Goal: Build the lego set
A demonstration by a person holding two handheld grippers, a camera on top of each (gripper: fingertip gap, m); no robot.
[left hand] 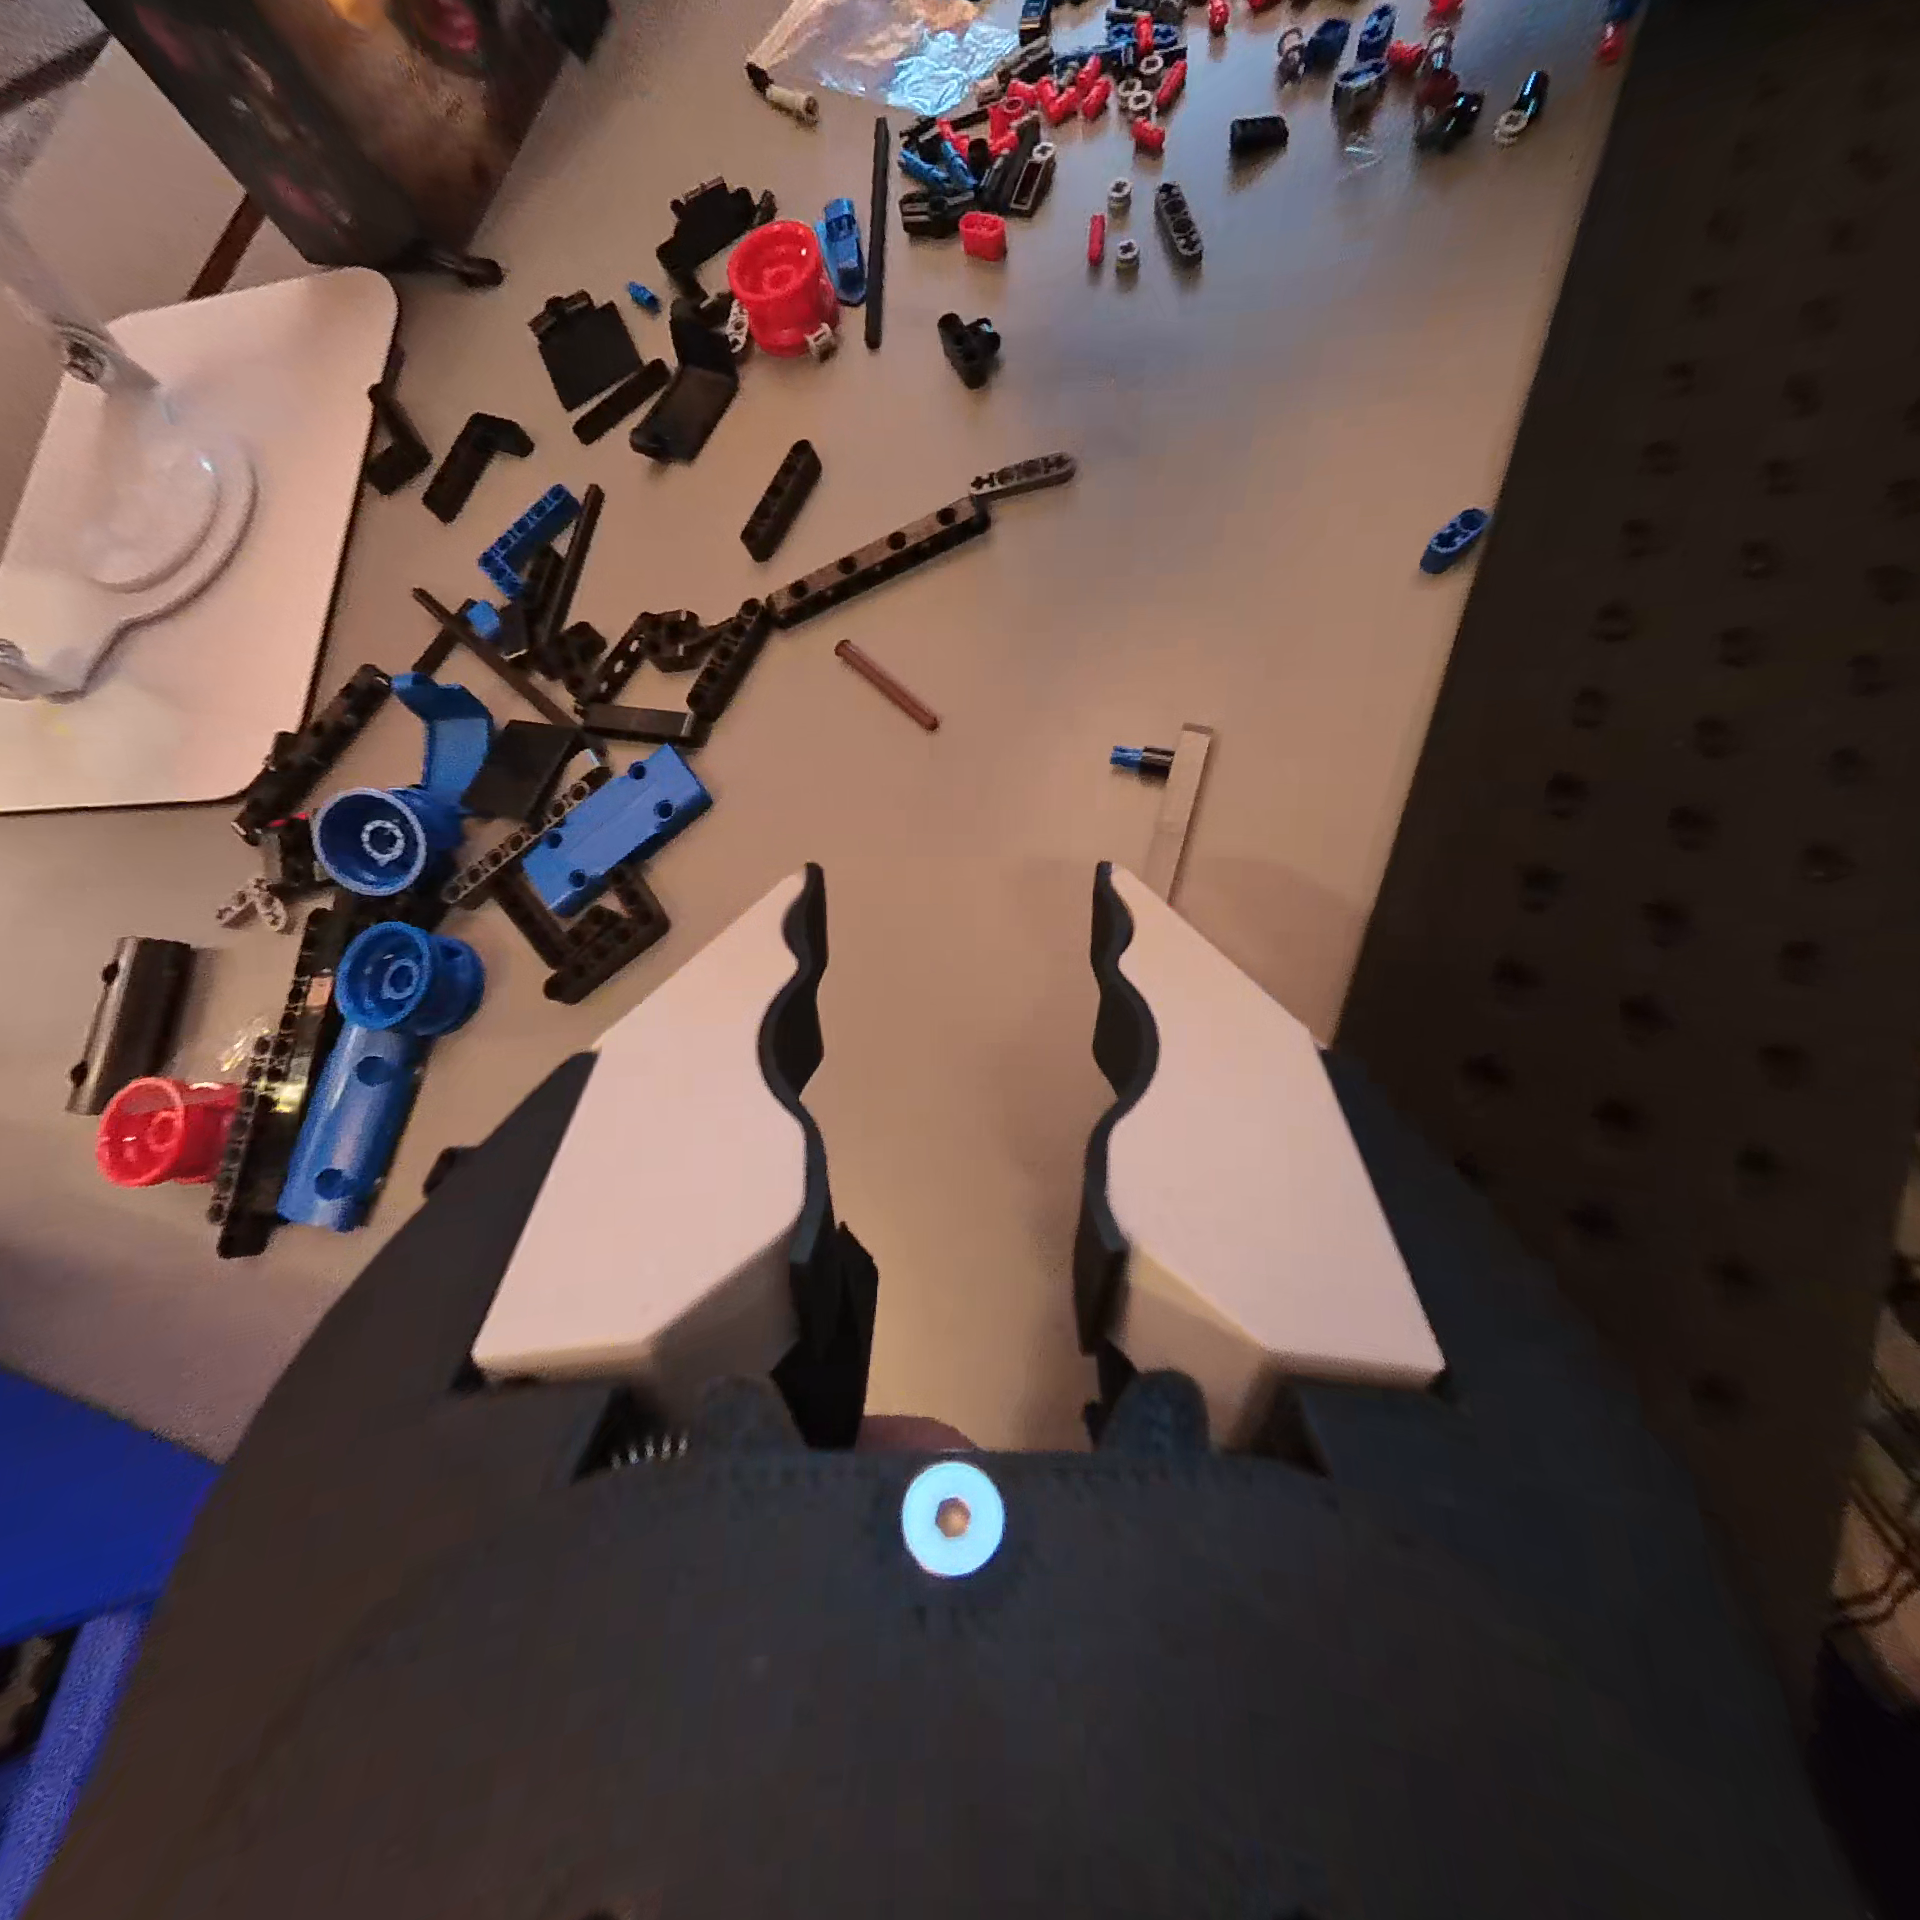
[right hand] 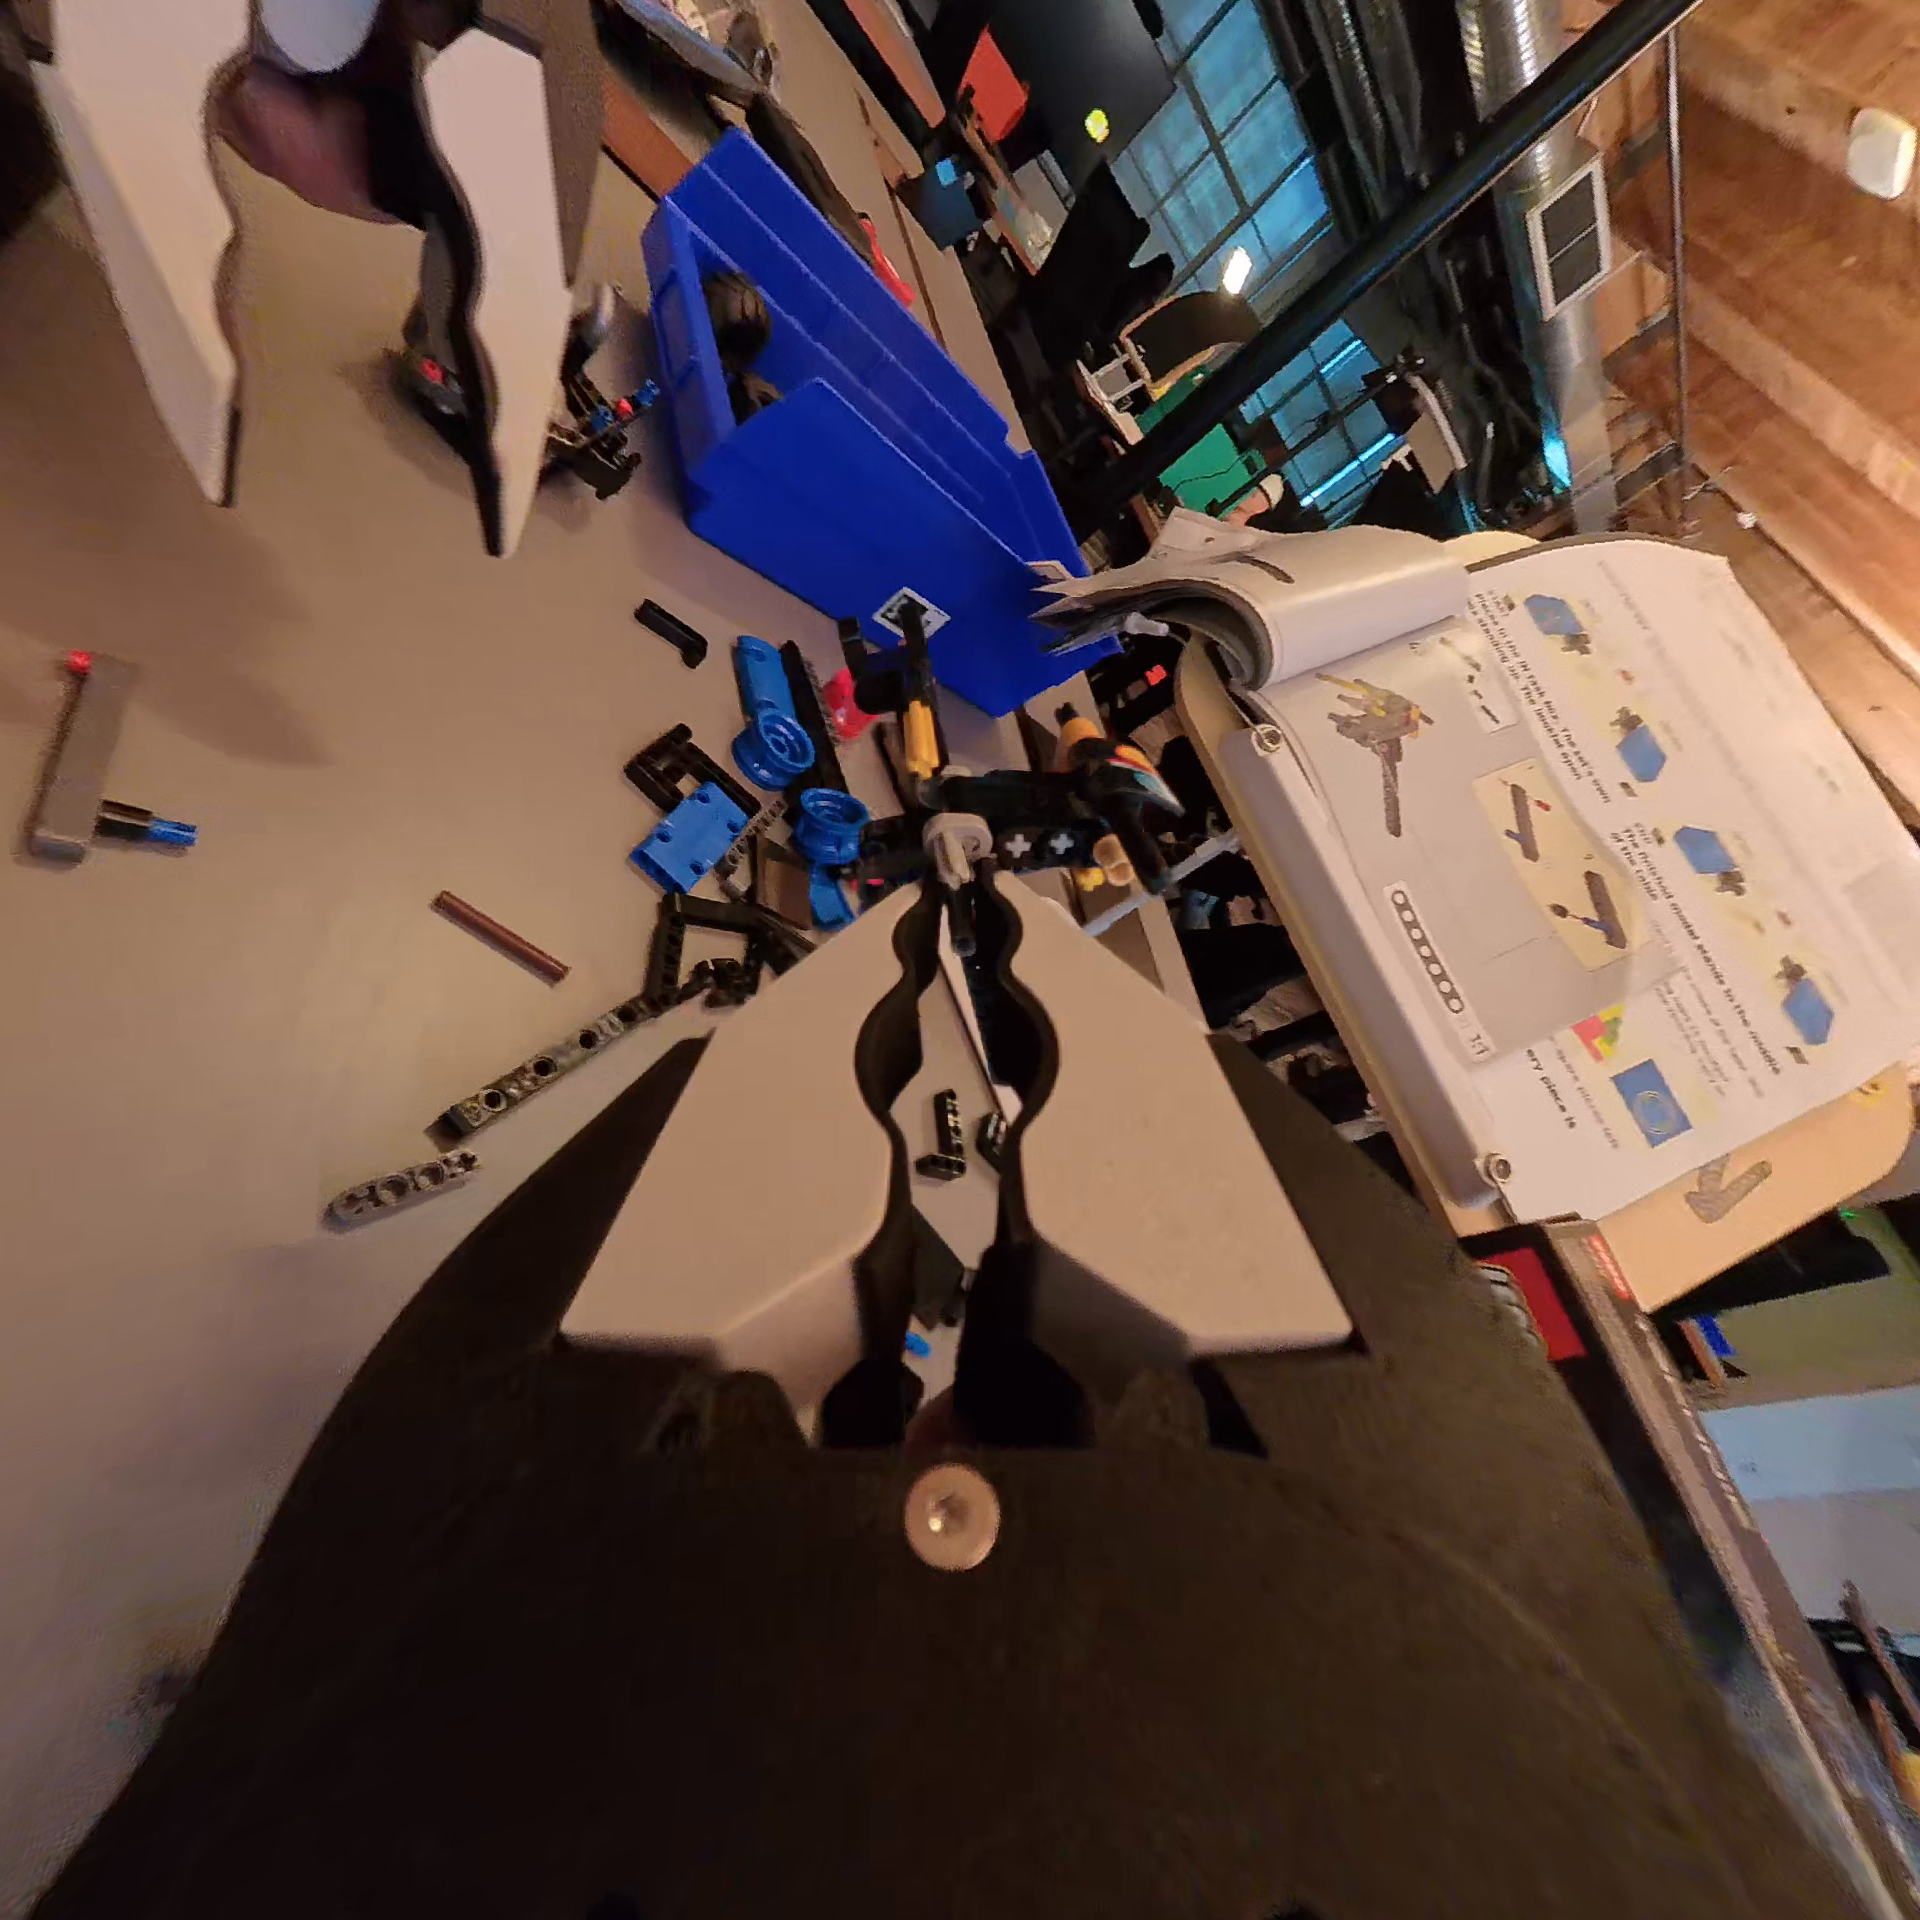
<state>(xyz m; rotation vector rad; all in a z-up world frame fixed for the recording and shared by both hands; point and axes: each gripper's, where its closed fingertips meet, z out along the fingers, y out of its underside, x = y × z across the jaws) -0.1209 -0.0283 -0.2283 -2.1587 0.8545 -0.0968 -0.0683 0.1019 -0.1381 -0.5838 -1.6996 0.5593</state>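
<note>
My right gripper [right hand: 961, 896] is shut on a small black Lego assembly [right hand: 1039, 844] with a yellow axle and a grey connector, held above the table. My left gripper [left hand: 958, 891] is open and empty over bare table; it also shows in the right wrist view [right hand: 358, 514] at the top left. Loose parts lie left of and beyond it: blue wheel hubs [left hand: 369, 836], a blue block [left hand: 613, 826], a long black beam [left hand: 883, 566], a brown axle [left hand: 885, 684], a red hub [left hand: 779, 275]. A grey beam with a blue pin [left hand: 1179, 800] lies just past its right finger.
An open instruction booklet [right hand: 1558, 831] sits on a stand at the right. A blue bin [right hand: 862, 468] stands beyond the parts. A white stand base [left hand: 187, 540] and a dark box [left hand: 343, 104] are at the far left. The table edge [left hand: 1455, 727] borders dark carpet. Across from one pair of fingers to the other is roughly 15 cm. From my left tips it is roughly 11 cm to the blue block [left hand: 613, 826]; from my right, 20 cm. The right camera catches it too, in the right wrist view [right hand: 698, 827]. Between my right fingertips and the red hub [left hand: 779, 275] there is roughly 15 cm.
</note>
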